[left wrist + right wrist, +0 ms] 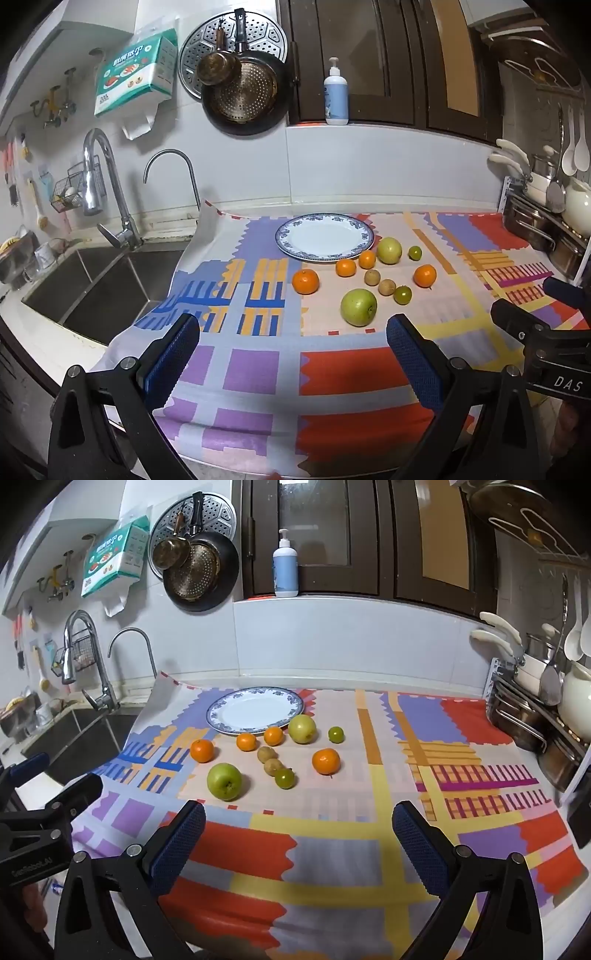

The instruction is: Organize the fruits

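Both of your grippers stand wide open and hold nothing. Your left gripper (291, 354) hangs over the near edge of the patterned cloth (332, 373), its blue pads (173, 354) well apart. Your right gripper (299, 838) hangs likewise over the cloth's red and yellow blocks, its pads (417, 842) equally spread.

Beyond the fingers, the fruits lie loose on the cloth, none touching a gripper. Nearest is the large green apple (358, 307), with its stem end turned toward you. Behind it sit two brown round fruits (379, 282) side by side, their row running from the far left to the near right, with a small green citrus (402, 294) at the near end. Four oranges are scattered about: one on the left (305, 281), two just beside the plate's near rim (356, 264), one on the right (424, 276). A yellow-green apple (389, 250) and another small green citrus (414, 253) lie further back.

The blue-rimmed plate (288, 236) lies flat behind the fruits, bare.
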`<move>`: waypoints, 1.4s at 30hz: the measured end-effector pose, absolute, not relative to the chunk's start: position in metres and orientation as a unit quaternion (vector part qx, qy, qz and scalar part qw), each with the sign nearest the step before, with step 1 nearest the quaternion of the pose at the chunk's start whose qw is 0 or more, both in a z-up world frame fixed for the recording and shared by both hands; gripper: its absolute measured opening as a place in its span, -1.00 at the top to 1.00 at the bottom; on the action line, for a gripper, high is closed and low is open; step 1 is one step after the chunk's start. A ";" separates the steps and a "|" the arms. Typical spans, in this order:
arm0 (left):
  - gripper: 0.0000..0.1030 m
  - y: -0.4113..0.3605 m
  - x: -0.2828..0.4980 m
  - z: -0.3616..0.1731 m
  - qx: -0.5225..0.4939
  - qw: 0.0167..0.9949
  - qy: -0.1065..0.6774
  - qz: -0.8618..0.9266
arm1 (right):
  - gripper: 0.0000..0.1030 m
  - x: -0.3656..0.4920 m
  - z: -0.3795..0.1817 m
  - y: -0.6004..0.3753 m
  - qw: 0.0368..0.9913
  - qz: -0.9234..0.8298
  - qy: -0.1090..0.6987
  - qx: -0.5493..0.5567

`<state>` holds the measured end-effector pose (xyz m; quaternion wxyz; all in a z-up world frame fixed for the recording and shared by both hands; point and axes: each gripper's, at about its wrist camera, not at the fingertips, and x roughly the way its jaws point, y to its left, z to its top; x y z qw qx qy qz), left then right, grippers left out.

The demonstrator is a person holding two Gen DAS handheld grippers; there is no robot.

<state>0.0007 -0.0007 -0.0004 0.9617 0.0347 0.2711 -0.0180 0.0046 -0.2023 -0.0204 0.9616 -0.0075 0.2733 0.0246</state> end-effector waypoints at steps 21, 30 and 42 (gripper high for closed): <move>-1.00 -0.004 -0.007 0.006 0.032 0.964 0.264 -0.007 | -0.99 0.001 -0.019 -0.204 0.964 0.039 0.263 -0.007; -1.00 -0.004 -0.010 0.008 0.029 0.965 0.260 -0.007 | -0.99 0.001 -0.019 -0.205 0.964 0.043 0.261 -0.008; -1.00 -0.004 -0.013 0.008 0.027 0.966 0.257 -0.006 | -0.99 -0.001 -0.019 -0.206 0.965 0.045 0.258 -0.010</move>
